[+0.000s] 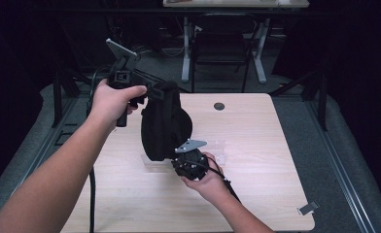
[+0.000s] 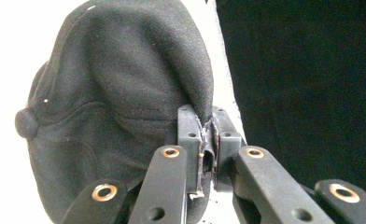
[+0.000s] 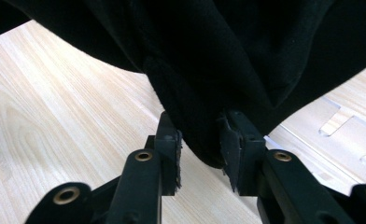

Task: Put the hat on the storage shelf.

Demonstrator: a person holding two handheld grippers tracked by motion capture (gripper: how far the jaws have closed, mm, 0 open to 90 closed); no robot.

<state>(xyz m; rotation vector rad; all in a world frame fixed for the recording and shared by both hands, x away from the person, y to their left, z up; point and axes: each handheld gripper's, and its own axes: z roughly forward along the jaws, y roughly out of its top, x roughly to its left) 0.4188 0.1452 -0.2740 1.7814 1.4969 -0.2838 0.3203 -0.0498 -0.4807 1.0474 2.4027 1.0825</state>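
Two hand-held grippers work on one black cap (image 1: 163, 121), which hangs above the light wooden table (image 1: 256, 160) in the high view.

Left gripper (image 1: 149, 91): held in the person's left hand (image 1: 113, 99), raised over the table's far left part. In the left gripper view its jaws are pressed nearly together on a thin fold of the cap's fabric (image 2: 125, 93) (the fold sits between the two pads). The crown with its seams and the top button (image 2: 26, 123) faces the camera at the left.

Right gripper (image 1: 175, 161): held in the person's right hand (image 1: 205, 179), low and near the table's middle, at the cap's lower edge. In the right gripper view its jaws stand on either side of a thick hanging lobe of the black fabric (image 3: 200, 93). The left pad touches it and the right pad lies against it, so the jaws pinch the cap with a wide bite.

A clear plastic piece (image 1: 217, 148) lies flat on the table just beyond the right gripper; its cut-out slots show in the right gripper view (image 3: 344, 126). A small dark round mark (image 1: 219, 106) sits near the table's far edge. A small grey clip-like item (image 1: 308, 208) lies at the near right corner.
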